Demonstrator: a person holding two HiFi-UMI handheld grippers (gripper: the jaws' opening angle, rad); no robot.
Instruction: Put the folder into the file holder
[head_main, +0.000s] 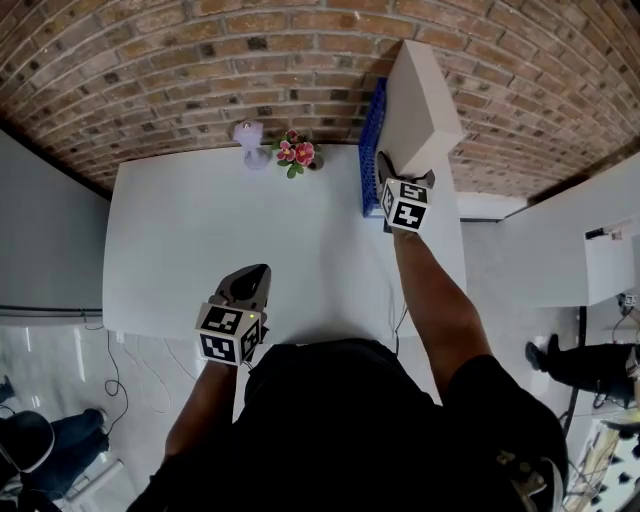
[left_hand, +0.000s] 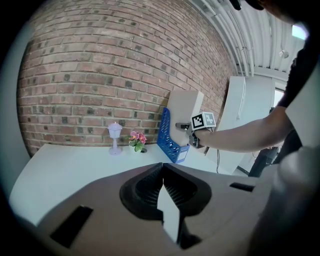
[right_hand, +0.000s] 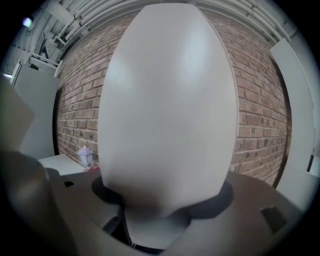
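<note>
The left gripper hovers over the near part of the white table, its jaws pressed together on nothing. Farther back stand a small lilac lamp and a sprig of pink flowers. To their right is the blue plastic mesh file holder. The pale grey cardboard folder rises tilted from it, pinched near its lower edge by the right gripper. Insertion seems to be in hand. The next move likely calls for lowering the folder until it seats, then letting go.

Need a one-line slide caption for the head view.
Right tongs hold a white folder at the blue file holder by the brick wall; left tongs hang shut over the white table.
</note>
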